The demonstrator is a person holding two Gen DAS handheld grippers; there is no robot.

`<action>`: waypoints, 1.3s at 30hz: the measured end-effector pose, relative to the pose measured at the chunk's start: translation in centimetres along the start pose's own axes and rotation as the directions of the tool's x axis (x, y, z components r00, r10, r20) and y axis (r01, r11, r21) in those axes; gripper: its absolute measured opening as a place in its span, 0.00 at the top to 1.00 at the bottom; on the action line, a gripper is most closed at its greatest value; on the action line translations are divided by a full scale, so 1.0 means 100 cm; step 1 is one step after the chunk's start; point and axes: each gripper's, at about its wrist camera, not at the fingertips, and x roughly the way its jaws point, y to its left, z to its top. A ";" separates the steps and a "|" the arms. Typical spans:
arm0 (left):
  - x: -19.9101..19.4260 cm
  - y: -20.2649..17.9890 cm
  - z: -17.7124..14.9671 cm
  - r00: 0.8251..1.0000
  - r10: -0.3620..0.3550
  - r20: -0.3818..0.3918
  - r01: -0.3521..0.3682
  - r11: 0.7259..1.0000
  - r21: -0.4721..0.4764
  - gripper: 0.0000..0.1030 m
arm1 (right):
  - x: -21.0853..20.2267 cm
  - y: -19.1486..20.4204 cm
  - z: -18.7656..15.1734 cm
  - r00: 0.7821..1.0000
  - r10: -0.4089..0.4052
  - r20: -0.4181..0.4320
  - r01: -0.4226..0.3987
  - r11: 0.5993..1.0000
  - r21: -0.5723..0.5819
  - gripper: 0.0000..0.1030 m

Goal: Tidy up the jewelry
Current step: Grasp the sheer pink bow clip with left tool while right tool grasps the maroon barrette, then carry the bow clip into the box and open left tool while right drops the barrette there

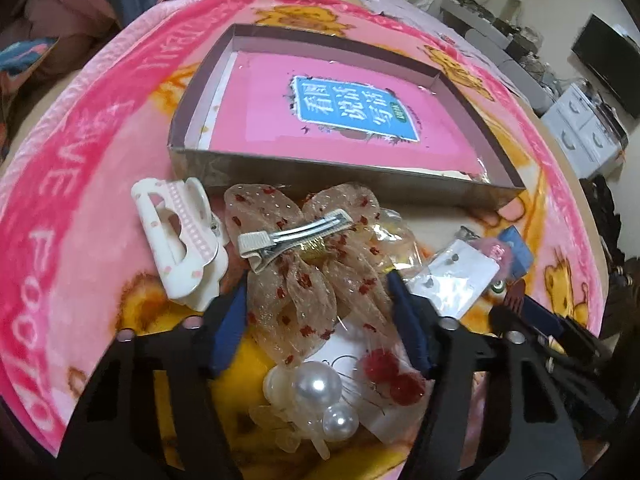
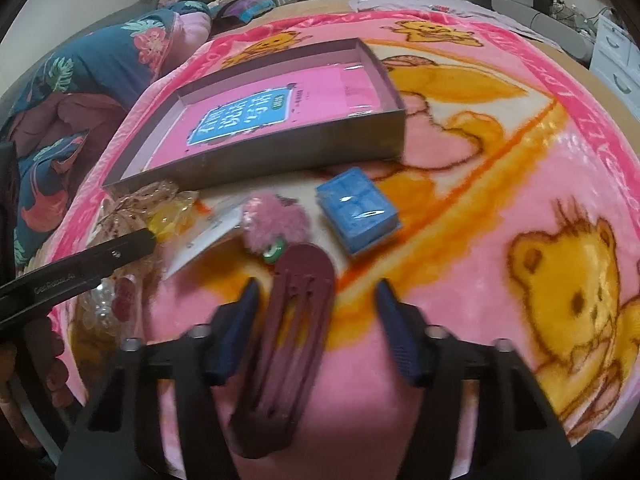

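A beige gauze bow hair clip [image 1: 320, 280] with red dots lies on the pink blanket. My left gripper [image 1: 318, 278] straddles it, and both blue pads touch the gauze edges. Around it lie a white claw clip [image 1: 180, 240], a pearl clip [image 1: 316, 388], red ball earrings [image 1: 404, 384] and an earring card [image 1: 456, 276]. In the right wrist view a long dark red hair clip [image 2: 292, 340] lies between the fingers of my right gripper [image 2: 317, 283], with a gap on both sides. The shallow grey box [image 1: 280, 168] stands just behind the pile.
A small blue box [image 2: 358, 210] and a pink pom-pom [image 2: 272, 220] lie beyond the red clip. The grey box [image 2: 280, 152] has a pink book in its bottom. Folded bedding lies at the left; drawers and a screen stand at the far right.
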 end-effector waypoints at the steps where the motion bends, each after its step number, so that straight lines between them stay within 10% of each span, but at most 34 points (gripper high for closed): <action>1: -0.001 0.001 -0.001 1.000 -0.003 0.002 0.003 1.000 0.004 0.61 | -0.001 -0.005 -0.001 1.000 0.009 0.008 -0.009 1.000 0.009 0.65; 9: -0.025 0.002 -0.002 0.998 -0.028 0.054 0.027 0.999 0.027 0.88 | -0.023 -0.030 -0.005 0.995 0.058 0.086 -0.062 0.997 0.044 0.88; 21: -0.066 -0.015 0.019 0.984 -0.110 0.139 0.099 0.992 0.082 0.91 | -0.062 -0.060 -0.001 0.976 0.059 0.212 -0.084 0.990 0.109 0.95; 39: -0.024 -0.004 0.088 0.977 -0.105 0.185 0.094 0.993 0.067 0.91 | -0.098 -0.051 0.072 0.930 0.045 0.365 -0.075 0.995 0.070 0.95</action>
